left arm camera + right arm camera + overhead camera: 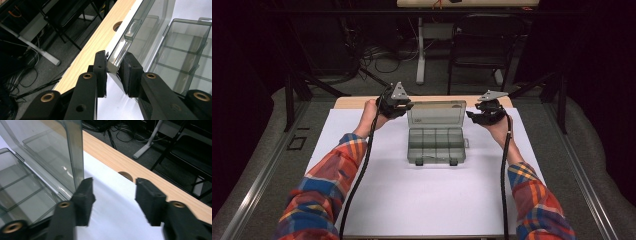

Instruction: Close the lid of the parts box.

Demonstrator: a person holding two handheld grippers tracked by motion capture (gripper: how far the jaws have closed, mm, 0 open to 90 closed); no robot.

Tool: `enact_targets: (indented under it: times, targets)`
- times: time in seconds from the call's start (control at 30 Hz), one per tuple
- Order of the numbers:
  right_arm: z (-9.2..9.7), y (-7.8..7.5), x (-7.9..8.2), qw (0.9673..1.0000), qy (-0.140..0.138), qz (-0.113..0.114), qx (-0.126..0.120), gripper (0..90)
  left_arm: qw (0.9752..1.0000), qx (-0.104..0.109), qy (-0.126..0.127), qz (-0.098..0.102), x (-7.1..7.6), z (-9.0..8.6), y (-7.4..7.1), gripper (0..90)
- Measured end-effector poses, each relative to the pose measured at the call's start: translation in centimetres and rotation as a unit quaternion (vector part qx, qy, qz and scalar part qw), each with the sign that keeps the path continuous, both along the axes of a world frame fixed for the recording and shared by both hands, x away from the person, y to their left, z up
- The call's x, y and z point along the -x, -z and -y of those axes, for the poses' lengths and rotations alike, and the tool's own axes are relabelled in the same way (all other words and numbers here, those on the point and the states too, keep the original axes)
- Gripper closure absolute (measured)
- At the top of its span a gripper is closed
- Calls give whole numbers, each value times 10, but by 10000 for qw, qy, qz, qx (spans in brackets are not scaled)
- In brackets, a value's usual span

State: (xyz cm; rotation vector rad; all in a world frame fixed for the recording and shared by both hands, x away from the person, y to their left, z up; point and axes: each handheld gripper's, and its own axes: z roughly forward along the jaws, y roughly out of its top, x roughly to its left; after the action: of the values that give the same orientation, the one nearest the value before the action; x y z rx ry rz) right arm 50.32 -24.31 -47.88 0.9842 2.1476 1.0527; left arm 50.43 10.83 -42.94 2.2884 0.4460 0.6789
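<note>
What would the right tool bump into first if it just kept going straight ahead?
Probably nothing at first: the right tool stands open beside the clear box's raised lid, and ahead lies white paper, then the wooden table edge. Depth is uncertain.

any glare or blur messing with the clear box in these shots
High view: soft and low in detail, dark room edges, the white sheet bright. Left gripper view: sharp, a small glare streak on the lid of the clear organizer box between the left gripper pads. Right gripper view: the right gripper slightly blurred, the lid see-through without strong glare.
</note>
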Motion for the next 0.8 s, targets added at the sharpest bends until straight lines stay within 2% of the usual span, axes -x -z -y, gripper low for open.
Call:
enact_targets:
  times: [0.27,0.43,0.5,0.67,0.8]
  targets:
    - [5,-15,5,10000,1,-69,67,245,9999,113,63,-82,1,-2,1,751]
    - [-2,-19,6,9997,-165,-148,138,134,9999,58,109,-83,2,-3,0,751]
    - [-6,-21,5,9992,-258,-264,119,76,9999,37,127,-80,2,-3,0,751]
    - [-17,-32,3,9987,-387,-263,177,6,9998,-2,159,-96,4,-3,0,751]
    - [-23,-38,2,9981,-478,-321,219,0,9998,-27,185,-100,5,-3,-1,750]
